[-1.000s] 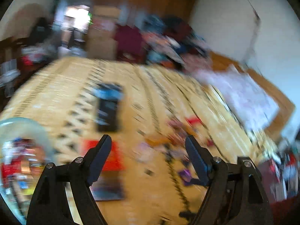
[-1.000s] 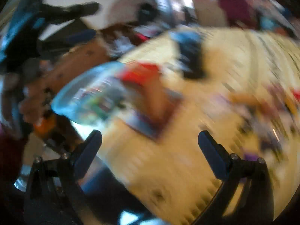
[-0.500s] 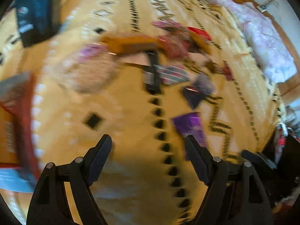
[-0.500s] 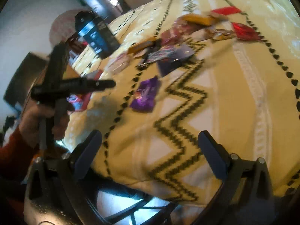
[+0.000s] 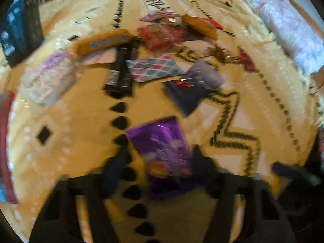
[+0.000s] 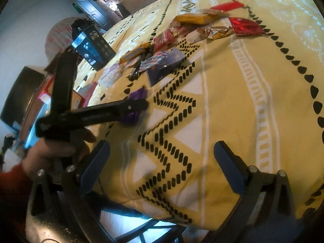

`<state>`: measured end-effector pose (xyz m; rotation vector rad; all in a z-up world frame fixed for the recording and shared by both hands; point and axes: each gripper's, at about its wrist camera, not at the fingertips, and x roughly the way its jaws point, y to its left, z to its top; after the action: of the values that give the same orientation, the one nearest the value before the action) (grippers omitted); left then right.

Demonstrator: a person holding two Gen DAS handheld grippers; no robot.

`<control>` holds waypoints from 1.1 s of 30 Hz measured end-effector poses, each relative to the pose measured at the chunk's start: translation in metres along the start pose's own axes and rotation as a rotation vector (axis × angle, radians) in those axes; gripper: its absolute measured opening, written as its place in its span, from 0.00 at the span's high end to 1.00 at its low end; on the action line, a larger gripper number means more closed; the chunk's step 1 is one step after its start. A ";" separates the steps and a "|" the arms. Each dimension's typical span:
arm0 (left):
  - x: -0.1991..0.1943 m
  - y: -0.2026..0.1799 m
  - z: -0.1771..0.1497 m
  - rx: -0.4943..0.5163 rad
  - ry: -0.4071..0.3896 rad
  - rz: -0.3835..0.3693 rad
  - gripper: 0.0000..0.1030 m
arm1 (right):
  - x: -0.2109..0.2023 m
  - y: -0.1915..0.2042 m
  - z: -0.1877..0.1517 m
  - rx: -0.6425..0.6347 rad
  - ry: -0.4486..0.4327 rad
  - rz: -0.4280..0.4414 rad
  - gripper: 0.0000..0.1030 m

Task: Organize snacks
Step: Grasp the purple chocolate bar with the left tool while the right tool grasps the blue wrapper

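Yellow patterned tablecloth (image 6: 232,93) carries scattered snacks; the left gripper (image 5: 160,162) straddles a purple snack packet (image 5: 162,151) near its front edge, jaws apart, while the right gripper (image 6: 162,162) hangs wide open, empty.

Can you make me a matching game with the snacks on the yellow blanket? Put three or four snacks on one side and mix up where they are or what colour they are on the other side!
Snacks:
1. purple packet
2. black bars
3. shiny red wrapper
4. orange bar

Clues:
A. between the open fingers of the left gripper
B. has blue lettering on it
C. far right end of the pile in the right wrist view
D. two dark sticks lying side by side

Pairs: 1-A, 2-D, 3-C, 4-B
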<state>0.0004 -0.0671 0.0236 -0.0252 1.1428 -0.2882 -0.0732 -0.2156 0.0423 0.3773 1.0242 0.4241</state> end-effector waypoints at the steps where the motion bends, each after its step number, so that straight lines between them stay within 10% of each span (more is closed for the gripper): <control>1: -0.003 0.003 -0.001 0.003 -0.005 0.005 0.63 | -0.001 0.002 0.002 0.004 -0.010 0.002 0.07; 10: -0.034 0.062 -0.015 -0.098 -0.047 0.026 0.66 | 0.045 0.021 0.064 0.052 -0.047 0.050 0.30; 16: -0.038 0.081 -0.022 -0.137 -0.042 0.004 0.66 | 0.099 0.015 0.090 0.021 0.054 -0.095 0.49; 24: -0.036 0.088 -0.018 -0.151 -0.042 -0.037 0.65 | 0.058 -0.035 0.124 -0.082 0.023 -0.347 0.46; 28: -0.030 0.086 -0.018 -0.160 -0.036 -0.045 0.64 | 0.035 -0.035 0.121 0.062 -0.067 -0.246 0.46; 33: -0.032 0.090 -0.017 -0.163 -0.036 -0.043 0.64 | 0.070 0.044 0.117 -0.192 -0.051 -0.016 0.46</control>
<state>-0.0077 0.0295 0.0299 -0.1980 1.1292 -0.2314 0.0537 -0.1545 0.0672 0.2070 0.9273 0.4909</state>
